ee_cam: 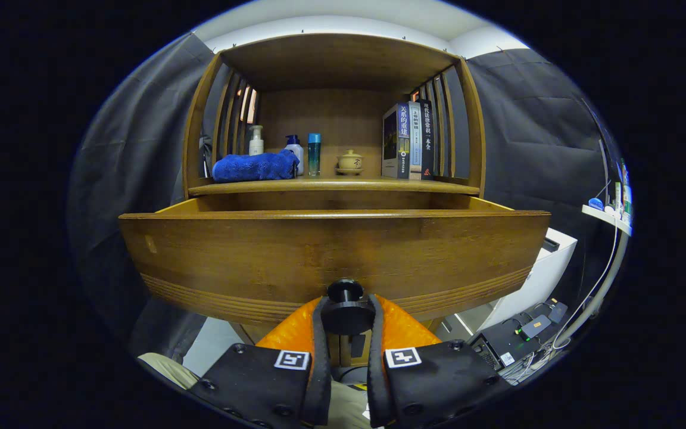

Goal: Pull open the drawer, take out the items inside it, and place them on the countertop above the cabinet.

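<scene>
drawer [331,256] pulled out | fingers [319,322] of gripper [346,319] clamp knob [346,310] | contents hidden by drawer front | left: lift items onto counter [331,187] | towel [253,167] lies on counter

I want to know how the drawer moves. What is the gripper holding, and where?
The gripper is shut on the drawer's round knob, one finger on each side.

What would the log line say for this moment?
step: pulling drawer | claw: shut on knob | drawer: partly open | contents: hidden
</scene>
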A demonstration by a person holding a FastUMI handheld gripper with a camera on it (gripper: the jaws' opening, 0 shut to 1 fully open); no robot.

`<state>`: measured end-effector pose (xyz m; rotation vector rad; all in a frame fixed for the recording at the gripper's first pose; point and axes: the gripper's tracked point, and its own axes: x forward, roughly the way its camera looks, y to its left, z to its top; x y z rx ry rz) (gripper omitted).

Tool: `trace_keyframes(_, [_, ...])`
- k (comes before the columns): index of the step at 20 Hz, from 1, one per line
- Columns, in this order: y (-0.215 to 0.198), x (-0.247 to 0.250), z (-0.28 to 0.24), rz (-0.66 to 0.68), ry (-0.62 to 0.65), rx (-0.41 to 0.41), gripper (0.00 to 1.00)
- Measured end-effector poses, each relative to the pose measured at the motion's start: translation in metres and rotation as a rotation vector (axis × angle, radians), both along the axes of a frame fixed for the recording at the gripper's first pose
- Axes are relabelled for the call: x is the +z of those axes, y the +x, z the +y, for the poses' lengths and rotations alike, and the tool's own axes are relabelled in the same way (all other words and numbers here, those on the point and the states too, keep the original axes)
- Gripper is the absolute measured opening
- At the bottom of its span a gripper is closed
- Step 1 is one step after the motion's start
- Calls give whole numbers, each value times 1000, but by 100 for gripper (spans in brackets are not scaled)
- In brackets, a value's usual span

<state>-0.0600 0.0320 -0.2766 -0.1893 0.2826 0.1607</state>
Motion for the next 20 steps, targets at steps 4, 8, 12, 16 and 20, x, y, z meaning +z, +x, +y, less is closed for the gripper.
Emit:
trace_keyframes(4, [-19,-2,-4,20,-8,6,33])
trace_keyframes(8, [-25,-2,-5,27,4,8,33])
trace_keyframes(12, [-27,-2,-6,78,26,-20,38])
trace_keyframes(16, [-33,14,-3,118,58,-34,50])
trace_keyframes(20, [-34,69,-2,62,30,-17,70])
